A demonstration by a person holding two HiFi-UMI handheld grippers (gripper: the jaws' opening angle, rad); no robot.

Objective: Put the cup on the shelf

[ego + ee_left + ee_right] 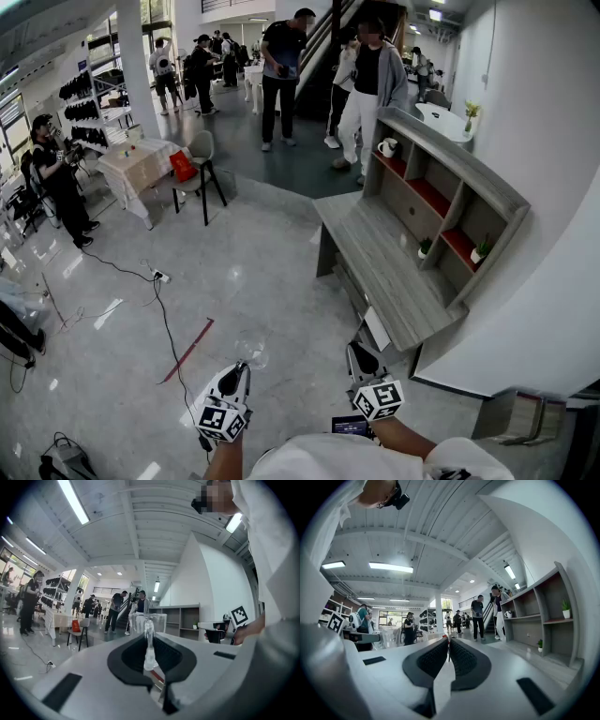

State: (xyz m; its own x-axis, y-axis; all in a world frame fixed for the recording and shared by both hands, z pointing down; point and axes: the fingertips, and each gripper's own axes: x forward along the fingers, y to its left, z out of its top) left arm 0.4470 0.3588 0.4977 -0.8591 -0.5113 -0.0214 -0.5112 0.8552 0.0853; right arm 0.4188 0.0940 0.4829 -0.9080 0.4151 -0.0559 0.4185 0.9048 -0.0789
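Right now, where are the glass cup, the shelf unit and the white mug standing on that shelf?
glass cup (251,352): head view, on its clear body.
shelf unit (457,161): head view, on its top board.
white mug (387,147): head view, on its body.

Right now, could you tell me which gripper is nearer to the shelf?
Right. The right gripper sits just before the shelf; the left gripper, holding the cup, is farther off, to its left.

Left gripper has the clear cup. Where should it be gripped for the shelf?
The thin upright glass part on its near side, handle or wall I cannot tell, coming level from that side, as the left gripper does. The clear cup stands upright beyond the jaw tips, so a narrow pinch fits.
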